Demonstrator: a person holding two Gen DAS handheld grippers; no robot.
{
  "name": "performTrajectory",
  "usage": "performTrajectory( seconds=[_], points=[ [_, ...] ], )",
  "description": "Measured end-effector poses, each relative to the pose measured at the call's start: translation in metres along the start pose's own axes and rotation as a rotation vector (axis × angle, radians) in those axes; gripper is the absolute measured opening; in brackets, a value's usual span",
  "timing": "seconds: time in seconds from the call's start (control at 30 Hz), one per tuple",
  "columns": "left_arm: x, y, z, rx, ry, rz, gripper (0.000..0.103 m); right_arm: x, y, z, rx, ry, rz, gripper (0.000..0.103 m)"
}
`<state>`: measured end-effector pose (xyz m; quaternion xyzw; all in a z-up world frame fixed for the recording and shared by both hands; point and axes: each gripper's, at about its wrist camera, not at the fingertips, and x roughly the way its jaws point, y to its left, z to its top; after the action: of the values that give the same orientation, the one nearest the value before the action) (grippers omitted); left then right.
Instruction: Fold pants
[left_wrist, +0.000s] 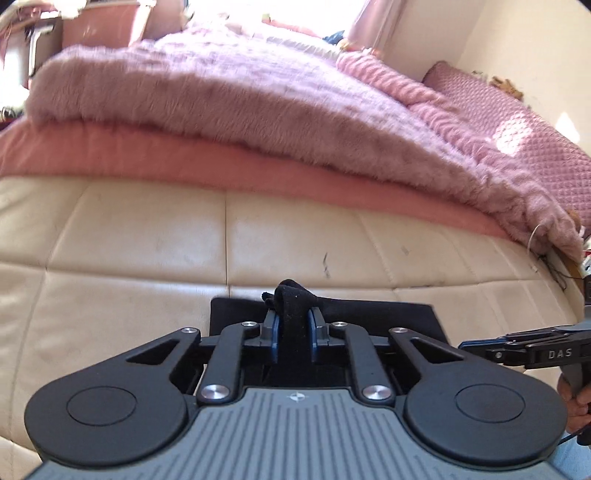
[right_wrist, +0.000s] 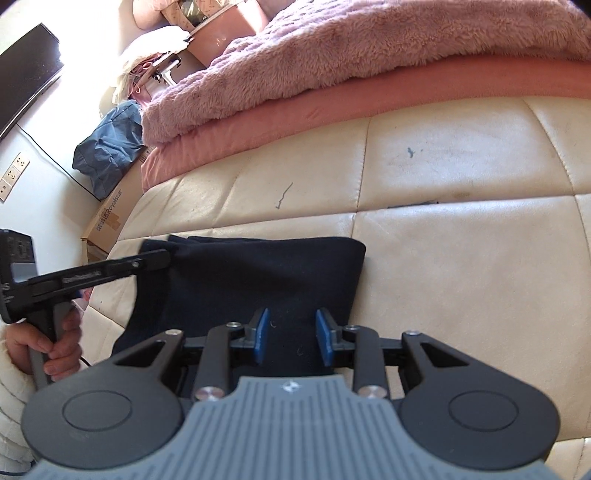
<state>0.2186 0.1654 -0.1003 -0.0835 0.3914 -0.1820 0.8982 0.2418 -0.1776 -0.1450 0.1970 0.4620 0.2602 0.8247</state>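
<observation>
One pants fold in left tongs

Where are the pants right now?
The pants lie folded on the cream cushion, below the pink blanket; the left claw pinches their left edge, and the open right claw hovers over them.

left hand-held gripper hides most of the pants.

pants | dark navy, soft knit | folded into a flat rectangular stack | lying on cream quilted leather surface, near its front edge | one corner bunched and raised
</observation>
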Motion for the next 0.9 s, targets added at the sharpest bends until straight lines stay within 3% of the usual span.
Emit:
performTrajectory(
  seconds=[0.1, 0.37, 0.57, 0.67, 0.77, 0.9],
  points=[
    [0.012, 0.013, 0.001, -0.013, 0.041, 0.045, 0.016, -0.001, 0.012, 0.005, -0.069, -0.045, -0.015, 0.025],
    [0.042, 0.050, -0.015, -0.150, 0.070, 0.026, 0.020, 0.050, 0.012, 0.036, -0.103, -0.057, -0.094, 0.005],
    [0.036, 0.067, -0.014, -0.239, 0.087, -0.010, 0.037, 0.072, 0.010, 0.042, -0.117, -0.022, -0.163, 0.000],
    [0.018, 0.065, -0.011, -0.237, 0.074, 0.055, 0.041, 0.059, 0.022, 0.041, -0.163, -0.040, -0.205, 0.000],
    [-0.007, 0.059, -0.011, -0.220, 0.075, 0.048, 0.043, 0.034, 0.030, 0.029, -0.170, -0.036, -0.121, 0.000],
    [-0.035, 0.033, -0.022, -0.107, 0.126, 0.057, 0.044, 0.004, 0.052, -0.011, -0.227, 0.000, -0.050, 0.001]
  ],
)
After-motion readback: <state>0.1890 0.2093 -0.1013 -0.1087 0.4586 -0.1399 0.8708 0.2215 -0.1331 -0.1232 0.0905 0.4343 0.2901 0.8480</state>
